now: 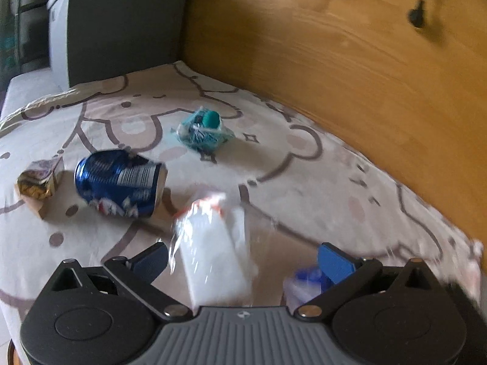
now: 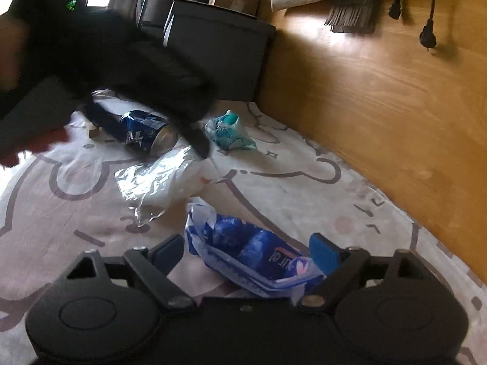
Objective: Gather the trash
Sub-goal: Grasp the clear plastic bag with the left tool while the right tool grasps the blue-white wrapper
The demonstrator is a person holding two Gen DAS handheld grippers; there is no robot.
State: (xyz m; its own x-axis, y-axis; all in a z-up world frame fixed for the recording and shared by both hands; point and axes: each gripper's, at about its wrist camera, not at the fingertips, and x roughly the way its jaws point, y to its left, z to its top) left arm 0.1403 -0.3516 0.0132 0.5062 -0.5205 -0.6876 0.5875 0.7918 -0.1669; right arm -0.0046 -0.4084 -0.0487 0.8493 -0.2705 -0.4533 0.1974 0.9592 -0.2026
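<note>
Trash lies scattered on a patterned bedsheet [image 1: 304, 164] beside a wooden floor [image 1: 350, 60]. In the left wrist view, farthest left sits a small crumpled cardboard packet [image 1: 41, 182], then just beside it a dented blue can [image 1: 120, 182] on its side, apart from the packet. Further back, a teal wrapper [image 1: 204, 130] lies alone. The left gripper [image 1: 243, 261] has its jaws spread wide, with a clear plastic bag [image 1: 213, 258] between them; the blur hides whether the pads touch it. At its right finger a bit of the blue-and-white plastic wrapper [image 1: 304, 283] shows.

In the right wrist view, a dark sleeve [image 2: 121, 60] crosses the upper left above the can [image 2: 146, 132]. The right gripper [image 2: 246, 255] is released, jaws wide around the blue-and-white wrapper [image 2: 252, 252], whose edge lies against the right finger [image 2: 324, 255]. A dark box [image 2: 219, 48] stands at the bed's far end
</note>
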